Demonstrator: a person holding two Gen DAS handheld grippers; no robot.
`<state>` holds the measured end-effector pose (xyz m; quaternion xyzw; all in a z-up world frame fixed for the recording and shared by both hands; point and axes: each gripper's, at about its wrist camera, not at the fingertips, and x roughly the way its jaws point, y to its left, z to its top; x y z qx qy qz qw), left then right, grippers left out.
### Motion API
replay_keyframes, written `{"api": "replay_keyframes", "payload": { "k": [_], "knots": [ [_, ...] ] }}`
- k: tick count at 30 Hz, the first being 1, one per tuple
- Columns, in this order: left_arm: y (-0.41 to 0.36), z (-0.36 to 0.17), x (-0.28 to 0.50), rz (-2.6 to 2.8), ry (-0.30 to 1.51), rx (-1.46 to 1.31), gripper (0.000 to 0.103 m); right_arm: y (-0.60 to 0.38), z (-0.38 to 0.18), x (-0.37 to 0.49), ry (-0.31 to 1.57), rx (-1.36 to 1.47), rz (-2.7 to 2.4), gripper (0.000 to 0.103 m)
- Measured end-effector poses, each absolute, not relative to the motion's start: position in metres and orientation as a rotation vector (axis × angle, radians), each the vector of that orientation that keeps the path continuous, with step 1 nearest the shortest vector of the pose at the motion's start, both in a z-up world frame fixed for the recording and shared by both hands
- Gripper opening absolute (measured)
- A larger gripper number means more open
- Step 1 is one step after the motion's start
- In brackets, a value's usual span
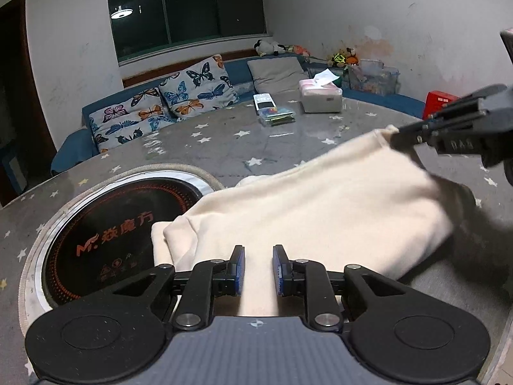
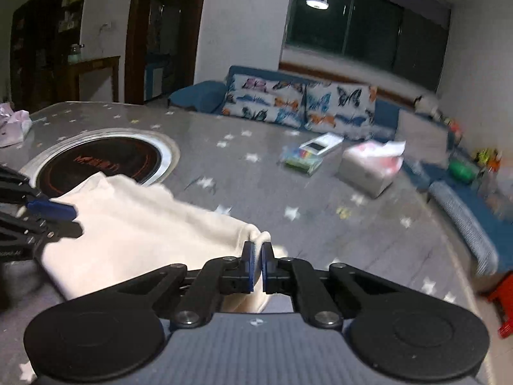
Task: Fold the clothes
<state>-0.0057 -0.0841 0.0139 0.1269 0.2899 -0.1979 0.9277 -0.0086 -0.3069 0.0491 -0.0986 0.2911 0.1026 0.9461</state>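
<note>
Surroundings: your round table (image 1: 224, 141), covered in grey cloth printed with white stars, carried a tissue box (image 1: 320, 95), a clear case of coloured items (image 1: 277, 117) and a white flat device (image 1: 264, 101) at its far side, all well apart from the work. An inset cooktop (image 1: 105, 234) lay at the left; the garment's left end overlapped its rim. A pale crumpled item (image 2: 11, 125) sat at the table's far left edge in the right wrist view. Beyond stood a blue sofa (image 1: 237, 72) with butterfly cushions (image 1: 195, 85), plush toys (image 1: 272, 46) and a red box (image 1: 441, 101).

Writing: the cooktop bore an orange "Mr." logo followed by Chinese characters; smaller marks below were illegible.

Garment: the cream garment (image 1: 320, 211) was plain, soft and bunched, resting on the table on the near side and raised at one corner.

Your left gripper (image 1: 258, 269) had its blue pads parted with a band of cloth running between them; whether they pressed it could not be told. Your right gripper (image 2: 257, 264) was closed tight on the raised hemmed corner.
</note>
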Motion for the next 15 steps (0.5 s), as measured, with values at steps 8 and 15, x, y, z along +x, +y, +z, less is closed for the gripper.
{"api": "replay_keyframes", "payload": {
  "k": [8, 15],
  "knots": [
    [-0.080, 0.019, -0.007, -0.408, 0.591, 0.242, 0.022, -0.323, 0.044, 0.003, 0.638, -0.148, 0.201, 0.008],
    [-0.079, 0.025, -0.008, -0.429, 0.588, 0.193, 0.022, -0.317, 0.063, -0.024, 0.635, -0.110, 0.322, 0.009]
  ]
}}
